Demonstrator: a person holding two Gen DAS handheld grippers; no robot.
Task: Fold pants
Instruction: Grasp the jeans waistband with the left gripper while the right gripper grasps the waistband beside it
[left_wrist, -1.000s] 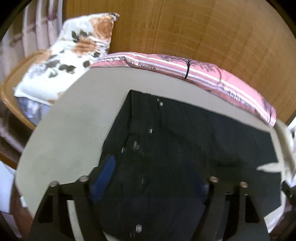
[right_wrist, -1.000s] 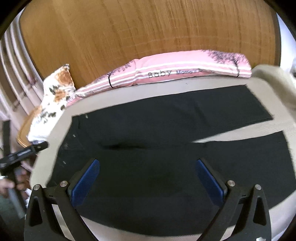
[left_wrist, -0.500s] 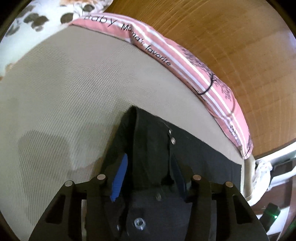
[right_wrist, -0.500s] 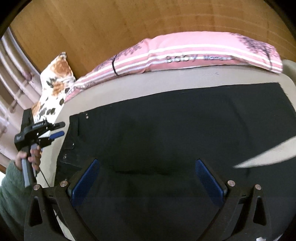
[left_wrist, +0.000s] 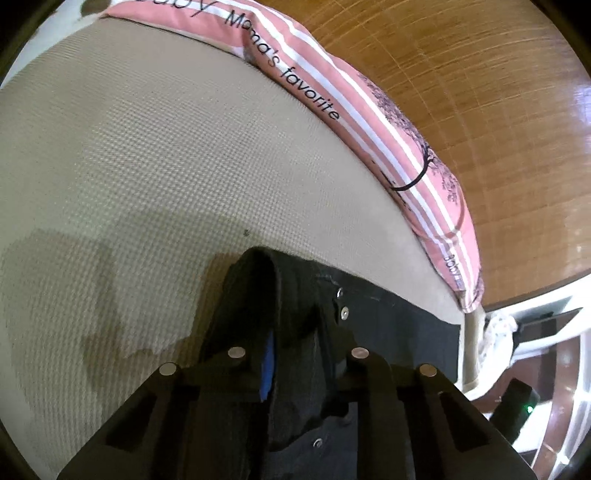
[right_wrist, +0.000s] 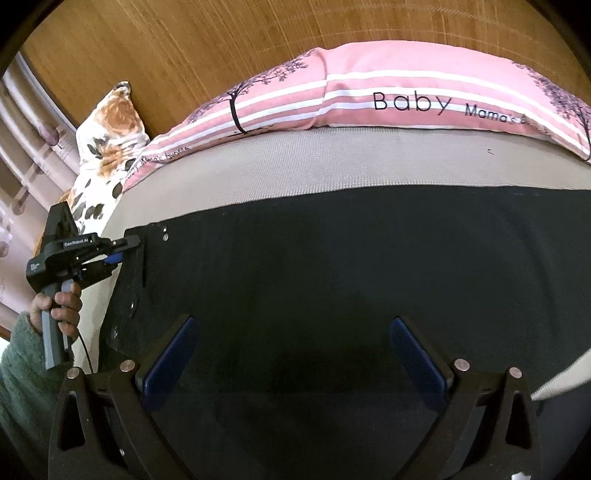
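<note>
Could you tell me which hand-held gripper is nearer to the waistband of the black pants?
Left: the left hand-held gripper pinches the waistband; the right hand-held gripper hovers open over the pants' middle.

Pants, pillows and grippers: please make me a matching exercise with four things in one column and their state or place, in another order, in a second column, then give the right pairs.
Things:
1. pants
2. striped pink pillow
3. left gripper
4. right gripper

States or places:
A. jaws wide apart above the dark cloth
B. lies along the wooden headboard
C. jaws just closing, pinching the waistband corner
D. spread flat on the beige mattress

Right pairs: 1-D, 2-B, 3-C, 4-A
</note>
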